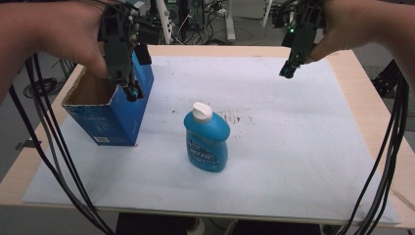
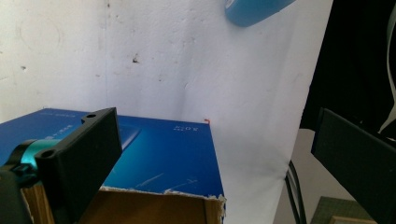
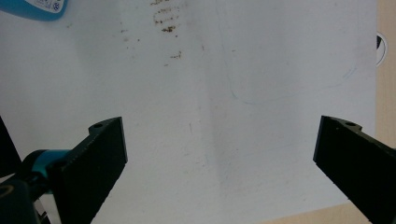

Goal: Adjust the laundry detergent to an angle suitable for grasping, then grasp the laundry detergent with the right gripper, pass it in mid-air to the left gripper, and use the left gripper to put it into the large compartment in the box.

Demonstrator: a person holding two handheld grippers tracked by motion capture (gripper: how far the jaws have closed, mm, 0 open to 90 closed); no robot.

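Black-jawed left tool hovering over the open blue cardboard box, jaws spread wide and empty

Its tips hang at the box's right wall, one jaw above the brown inside, nothing between them; the right tool is held high over the far right of the white sheet, jaws also gaping with only bare sheet beneath. Just beside the box, near the middle of the wooden tabletop, stands the blue plastic bottle with a white cap, upright and untouched. The step looks like an approach, probably to steady the box; next, a tool would need to descend and close on the bottle
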